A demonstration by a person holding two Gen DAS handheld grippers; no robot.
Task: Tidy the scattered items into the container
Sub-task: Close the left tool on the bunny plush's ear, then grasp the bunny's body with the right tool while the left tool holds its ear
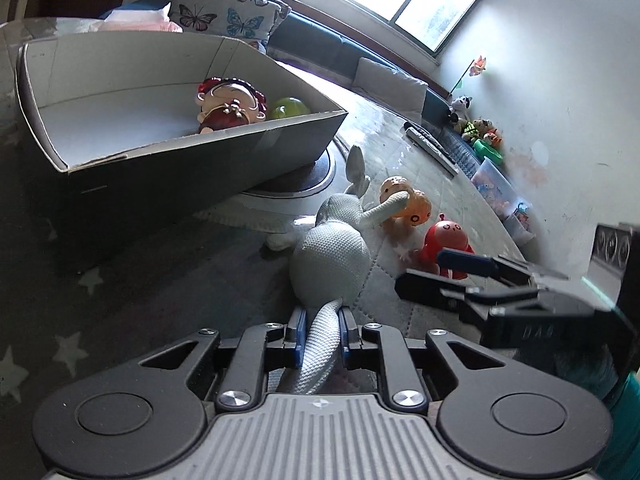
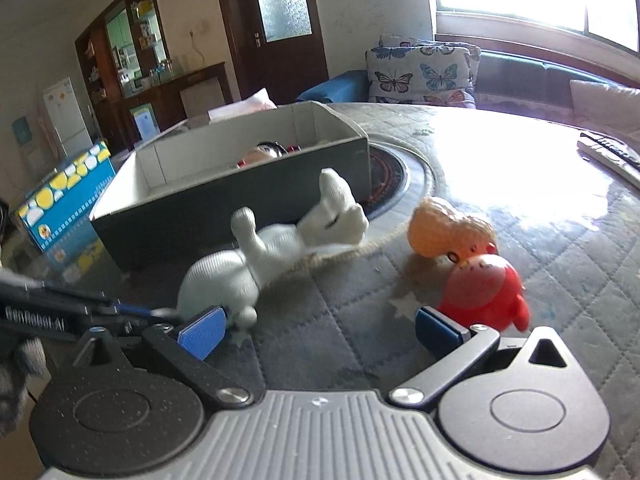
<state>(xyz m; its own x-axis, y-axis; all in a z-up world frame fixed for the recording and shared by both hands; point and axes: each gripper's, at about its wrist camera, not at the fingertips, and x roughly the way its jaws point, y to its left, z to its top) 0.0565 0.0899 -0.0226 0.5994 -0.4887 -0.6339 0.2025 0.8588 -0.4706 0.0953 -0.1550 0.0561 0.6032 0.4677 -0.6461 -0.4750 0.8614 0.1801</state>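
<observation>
My left gripper (image 1: 320, 330) is shut on a leg of the white plush rabbit (image 1: 332, 256), which lies on the quilted table; the rabbit also shows in the right wrist view (image 2: 248, 268). My right gripper (image 2: 320, 326) is open, low over the table between the rabbit and the red round toy (image 2: 486, 292); this gripper also shows in the left wrist view (image 1: 432, 270). An orange toy (image 2: 444, 232) lies just behind the red one. The grey cardboard box (image 1: 200, 160) stands behind the rabbit and holds a red-haired doll (image 1: 232, 104) and a green ball (image 1: 290, 108).
The box (image 2: 248, 204) rests partly on a round inset hob (image 2: 388, 176). A remote (image 2: 608, 156) lies at the table's far right. A butterfly cushion (image 2: 424, 72) and sofa stand behind the table. A blue patterned box (image 2: 60, 200) sits at left.
</observation>
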